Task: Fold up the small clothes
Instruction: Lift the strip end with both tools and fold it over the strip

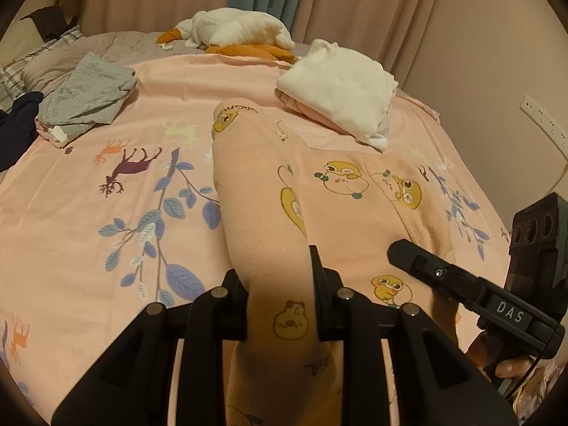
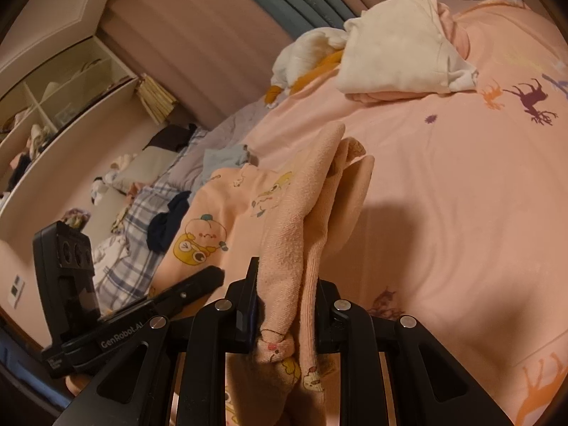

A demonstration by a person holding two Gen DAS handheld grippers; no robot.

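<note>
A small pink garment with yellow cartoon prints (image 1: 284,191) lies on the pink bedsheet (image 1: 106,184). My left gripper (image 1: 280,284) is shut on one end of it, which rises between the fingers. My right gripper (image 2: 287,291) is shut on another bunched part of the same pink garment (image 2: 301,213), held above the sheet (image 2: 461,195). The right gripper also shows in the left wrist view (image 1: 461,280) at the lower right, and the left one in the right wrist view (image 2: 170,298) at the lower left.
A folded white and pink pile (image 1: 340,88) sits at the far right of the bed, also in the right view (image 2: 401,49). A grey garment (image 1: 85,92) lies far left. A white plush goose (image 1: 234,28) lies at the back. Shelves (image 2: 53,106) stand beyond the bed.
</note>
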